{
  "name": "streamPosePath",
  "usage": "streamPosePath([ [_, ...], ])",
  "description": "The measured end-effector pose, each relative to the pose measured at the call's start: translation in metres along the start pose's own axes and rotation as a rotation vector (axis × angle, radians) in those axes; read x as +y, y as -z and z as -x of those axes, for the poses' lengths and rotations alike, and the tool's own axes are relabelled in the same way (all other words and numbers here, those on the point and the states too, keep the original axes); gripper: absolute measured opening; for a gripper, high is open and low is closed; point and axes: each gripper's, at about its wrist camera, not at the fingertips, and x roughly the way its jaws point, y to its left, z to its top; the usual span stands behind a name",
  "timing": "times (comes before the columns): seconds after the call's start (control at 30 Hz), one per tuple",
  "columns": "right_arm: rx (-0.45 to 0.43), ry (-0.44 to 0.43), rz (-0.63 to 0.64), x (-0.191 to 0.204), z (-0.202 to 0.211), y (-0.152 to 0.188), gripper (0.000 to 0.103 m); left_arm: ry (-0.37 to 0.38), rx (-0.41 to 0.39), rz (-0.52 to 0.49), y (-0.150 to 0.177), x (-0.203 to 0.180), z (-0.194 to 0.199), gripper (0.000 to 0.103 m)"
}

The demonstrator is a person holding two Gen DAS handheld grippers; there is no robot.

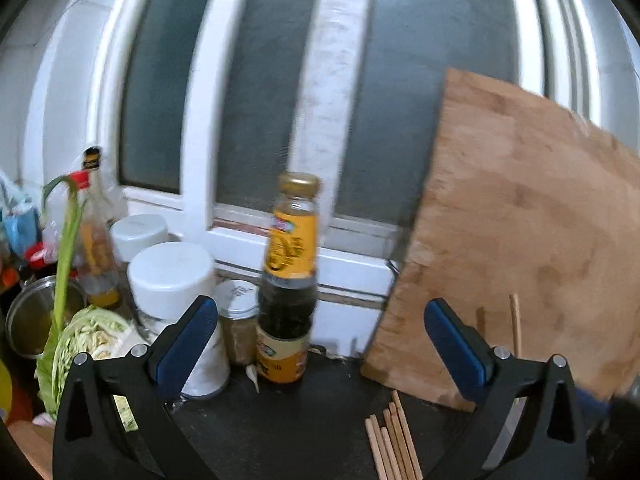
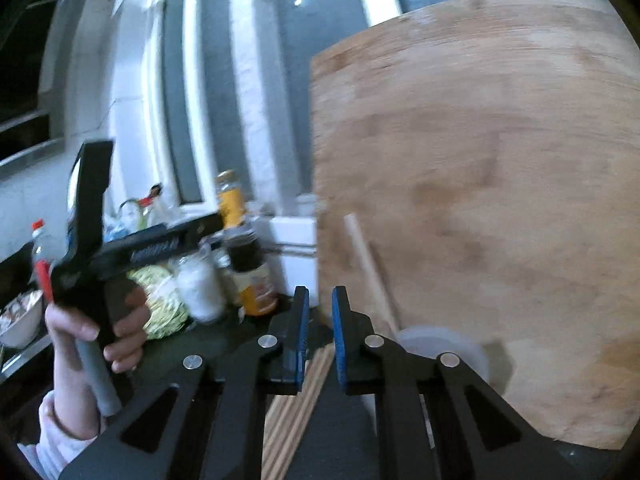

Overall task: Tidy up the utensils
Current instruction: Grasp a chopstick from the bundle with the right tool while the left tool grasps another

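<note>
A bundle of wooden chopsticks (image 1: 394, 440) lies on the dark counter below my left gripper (image 1: 320, 344), which is wide open and empty, facing a dark sauce bottle (image 1: 288, 280). In the right wrist view the chopsticks (image 2: 298, 408) lie under my right gripper (image 2: 320, 336), whose blue pads stand a narrow gap apart with nothing between them. One loose chopstick (image 2: 370, 268) leans on the wooden cutting board (image 2: 480, 200). The left gripper's body (image 2: 132, 252) and the hand holding it show at the left.
The cutting board (image 1: 520, 240) leans against the window at the right. White-lidded jars (image 1: 172, 276), an oil bottle (image 1: 94, 240), cabbage (image 1: 92, 336) and a steel pot (image 1: 32, 312) crowd the left. A white round lid (image 2: 440, 344) lies by the board.
</note>
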Motion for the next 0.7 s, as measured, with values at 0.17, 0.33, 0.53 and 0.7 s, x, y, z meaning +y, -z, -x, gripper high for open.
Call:
streamPosePath([
  [0.17, 0.134, 0.028, 0.017, 0.027, -0.033, -0.001, 0.013, -0.132, 0.05, -0.035, 0.003, 0.006, -0.023, 0.103],
  [0.33, 0.285, 0.113, -0.006, 0.033, -0.078, 0.0, 0.013, -0.201, 0.217, -0.085, 0.015, 0.006, -0.059, 0.086],
  [0.53, 0.398, 0.167, 0.046, 0.035, -0.117, 0.038, 0.013, -0.143, 0.287, -0.1, 0.024, 0.0, -0.065, 0.045],
  [0.7, 0.436, 0.202, 0.086, 0.035, -0.133, 0.055, 0.013, -0.092, 0.282, -0.069, 0.025, -0.002, -0.061, 0.045],
])
